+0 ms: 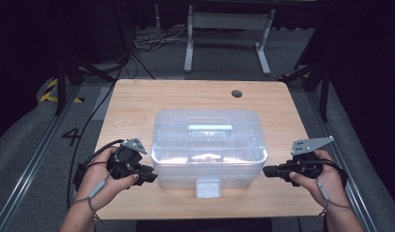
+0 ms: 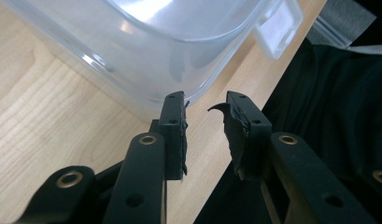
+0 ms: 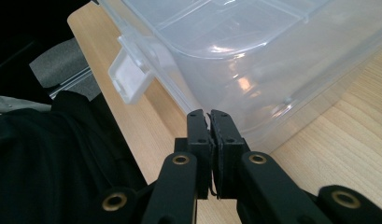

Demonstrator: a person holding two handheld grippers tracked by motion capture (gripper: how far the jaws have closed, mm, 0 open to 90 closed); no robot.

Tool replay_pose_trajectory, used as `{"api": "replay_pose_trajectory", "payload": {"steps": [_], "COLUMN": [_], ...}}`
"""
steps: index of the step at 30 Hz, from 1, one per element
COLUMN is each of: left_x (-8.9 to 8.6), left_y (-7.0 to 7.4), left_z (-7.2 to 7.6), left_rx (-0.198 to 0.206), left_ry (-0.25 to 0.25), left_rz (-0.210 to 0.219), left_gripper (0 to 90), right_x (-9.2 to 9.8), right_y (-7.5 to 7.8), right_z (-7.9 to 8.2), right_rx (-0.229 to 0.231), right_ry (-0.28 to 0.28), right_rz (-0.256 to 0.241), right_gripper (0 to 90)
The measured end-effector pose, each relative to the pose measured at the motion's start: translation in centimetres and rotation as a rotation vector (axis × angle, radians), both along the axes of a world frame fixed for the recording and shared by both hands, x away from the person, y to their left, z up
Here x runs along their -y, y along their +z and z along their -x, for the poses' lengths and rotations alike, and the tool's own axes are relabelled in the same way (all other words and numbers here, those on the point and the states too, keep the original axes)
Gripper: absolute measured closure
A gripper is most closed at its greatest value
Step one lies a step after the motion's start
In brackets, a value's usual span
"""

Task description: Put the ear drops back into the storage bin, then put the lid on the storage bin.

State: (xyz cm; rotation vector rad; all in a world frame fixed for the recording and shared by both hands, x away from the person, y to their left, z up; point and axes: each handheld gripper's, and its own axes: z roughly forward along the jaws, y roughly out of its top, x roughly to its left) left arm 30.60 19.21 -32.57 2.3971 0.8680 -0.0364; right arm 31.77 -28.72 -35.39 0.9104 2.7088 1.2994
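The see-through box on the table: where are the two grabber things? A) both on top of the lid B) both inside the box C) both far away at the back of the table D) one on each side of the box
D: in the high view the left gripper sits by the left end of the clear plastic box and the right gripper by its right end, both low near the front corners.
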Motion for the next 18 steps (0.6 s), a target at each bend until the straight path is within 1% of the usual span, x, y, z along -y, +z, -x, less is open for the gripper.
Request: {"api": "replay_pose_trajectory", "payload": {"steps": [1, 3, 5, 8, 9, 10, 12, 13, 15, 17, 18], "left_x": [0.0, -0.7, -1.5, -2.9, -3.4, -3.8, -4.4, -4.6, -5.2, -5.6, -5.6], "left_y": [0.0, 0.4, 0.7, 0.8, 0.8, 0.8, 0.8, 0.8, 0.9, 0.9, 0.9], "left_z": [0.0, 0.2, 0.2, 0.0, -0.1, -0.2, -0.4, -0.4, -0.6, -0.8, -0.8], "left_rx": [0.0, 0.009, 0.022, 0.041, 0.046, 0.057, 0.099, 0.105, 0.135, 0.15, 0.15], "left_ry": [0.0, 0.022, 0.053, 0.122, 0.137, 0.152, 0.178, 0.191, 0.21, 0.223, 0.223], "left_rz": [0.0, 0.027, 0.045, 0.07, 0.079, 0.09, 0.099, 0.101, 0.112, 0.126, 0.126], "left_gripper": [65.5, 63.8, 59.6, 56.0, 55.6, 55.3, 50.8, 48.8, 48.2, 46.8, 46.1], "right_x": [0.0, 0.2, 0.6, 1.3, 1.6, 1.8, 2.5, 2.7, 3.1, 3.5, 3.5], "right_y": [0.0, 0.2, 0.5, 0.8, 0.9, 1.0, 1.1, 1.1, 1.2, 1.3, 1.3], "right_z": [0.0, 0.0, 0.0, -0.2, -0.2, -0.3, -0.5, -0.6, -0.7, -0.9, -0.9], "right_rx": [0.0, 0.0, 0.007, 0.019, 0.022, 0.025, 0.033, 0.038, 0.045, 0.052, 0.052], "right_ry": [0.0, -0.006, -0.018, -0.04, -0.049, -0.058, -0.081, -0.09, -0.102, -0.12, -0.12], "right_rz": [0.0, -0.007, -0.017, -0.03, -0.033, -0.037, -0.051, -0.057, -0.071, -0.081, -0.081], "right_gripper": [87.2, 86.1, 85.6, 85.0, 84.9, 84.8, 83.9, 83.2, 82.3, 79.6, 79.6]}}
